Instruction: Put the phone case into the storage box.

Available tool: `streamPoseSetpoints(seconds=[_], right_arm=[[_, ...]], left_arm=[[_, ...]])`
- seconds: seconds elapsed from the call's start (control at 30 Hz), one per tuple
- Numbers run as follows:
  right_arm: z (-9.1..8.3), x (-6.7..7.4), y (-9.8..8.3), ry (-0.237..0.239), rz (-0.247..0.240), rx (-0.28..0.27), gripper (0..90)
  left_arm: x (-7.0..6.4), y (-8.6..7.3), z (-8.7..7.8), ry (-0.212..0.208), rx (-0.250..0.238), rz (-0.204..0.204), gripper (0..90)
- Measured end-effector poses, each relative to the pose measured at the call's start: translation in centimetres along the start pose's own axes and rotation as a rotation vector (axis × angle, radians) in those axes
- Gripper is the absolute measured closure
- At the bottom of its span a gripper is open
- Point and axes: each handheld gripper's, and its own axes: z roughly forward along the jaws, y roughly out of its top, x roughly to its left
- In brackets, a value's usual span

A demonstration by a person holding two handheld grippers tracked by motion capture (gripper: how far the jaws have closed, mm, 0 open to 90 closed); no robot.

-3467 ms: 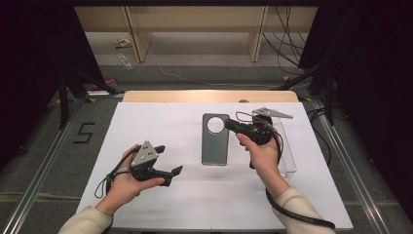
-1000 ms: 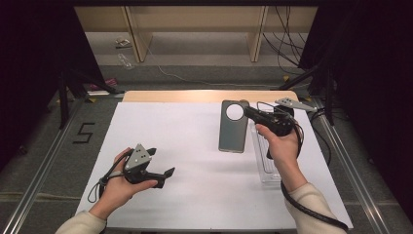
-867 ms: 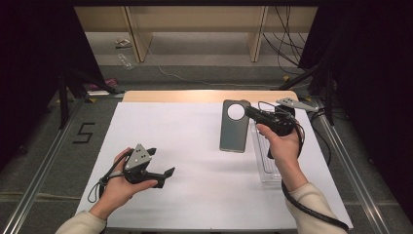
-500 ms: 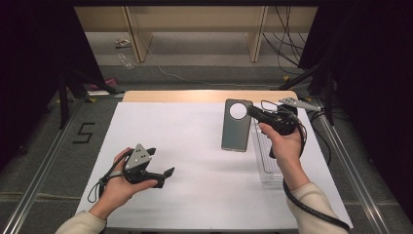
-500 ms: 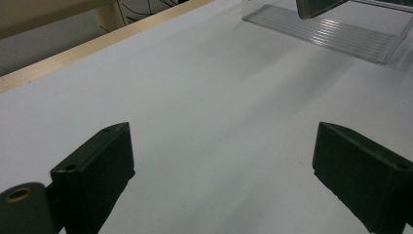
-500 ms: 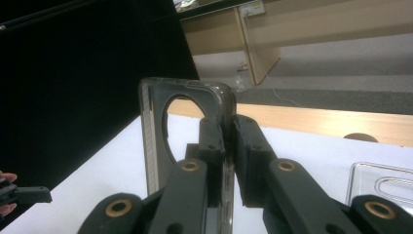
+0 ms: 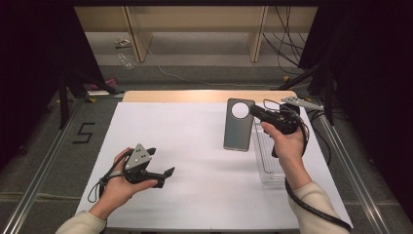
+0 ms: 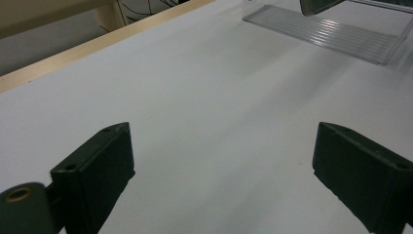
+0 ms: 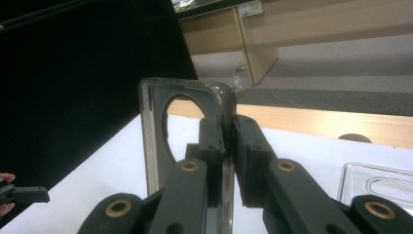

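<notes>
The right tongs [image 7: 254, 111] are closed on the edge of a grey phone case [image 7: 238, 126] and hold it above the bench [image 7: 195, 146], just beside a clear tray [image 7: 268, 161]. The left tongs [image 7: 163, 176] are open with nothing between them, low over the bench and well apart from the case.

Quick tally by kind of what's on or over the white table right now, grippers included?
Grippers: 2, left gripper with jaws open, right gripper clamped on the case.
Grey phone case: 1, held above the table.
Clear plastic tray: 1.
Total: 4.
</notes>
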Motion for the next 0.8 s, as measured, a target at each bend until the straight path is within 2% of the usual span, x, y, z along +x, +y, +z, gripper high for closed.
streamPoseSetpoints(seconds=[0.8], right_arm=[[-0.78, -0.62, 0.5, -0.026, 0.005, -0.015, 83.0]], left_arm=[[0.04, -0.01, 0.03, 0.006, -0.002, -0.004, 7.5]])
